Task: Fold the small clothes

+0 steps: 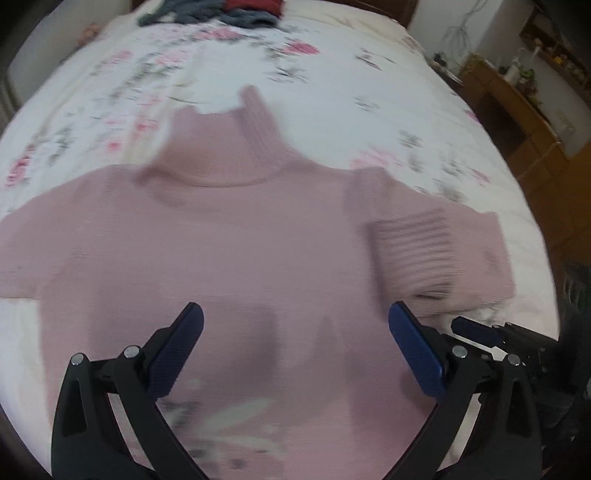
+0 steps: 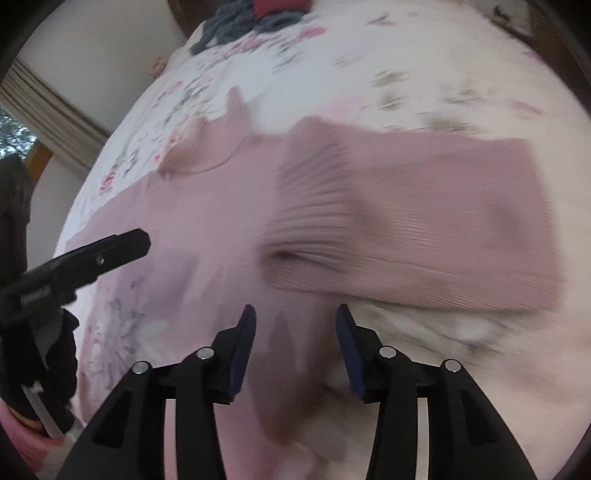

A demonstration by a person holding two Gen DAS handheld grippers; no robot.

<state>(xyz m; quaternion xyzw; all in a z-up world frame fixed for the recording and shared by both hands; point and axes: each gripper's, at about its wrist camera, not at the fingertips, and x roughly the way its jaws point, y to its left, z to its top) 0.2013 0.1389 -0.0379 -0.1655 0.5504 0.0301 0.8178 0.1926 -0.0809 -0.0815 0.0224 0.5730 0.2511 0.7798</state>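
Your dusty-pink knitted turtleneck sweater (image 1: 236, 236) lies flat on the bed with the white floral-print cover (image 1: 332, 85), collar pointing toward the far end. One sleeve is folded in over the body on your right side, its ribbed cuff (image 1: 410, 251) resting on the chest area; the same folded sleeve fills the upper right of the right wrist view. The other sleeve extends outward to your left, flat on the cover.

Your left gripper (image 1: 295, 343) hangs over the lower middle of the sweater with its blue-padded fingers (image 1: 177, 354) wide apart and nothing between them. Whether the tips touch the knit cannot be told.

Your right gripper (image 2: 295, 343) is positioned over the lower right edge of the sweater, where pink knit meets bed cover. Its fingers stand apart, holding nothing. In the right wrist view, the left gripper's black body enters from the left above the sweater's hem area.

A pile of grey-blue and red knitted garments (image 1: 221, 11) sits at the far end of the bed, well apart from the sweater. A wooden cabinet with bottles on top (image 1: 517, 96) stands beside the bed on the right. Both views are motion-blurred; fine detail is unreliable.
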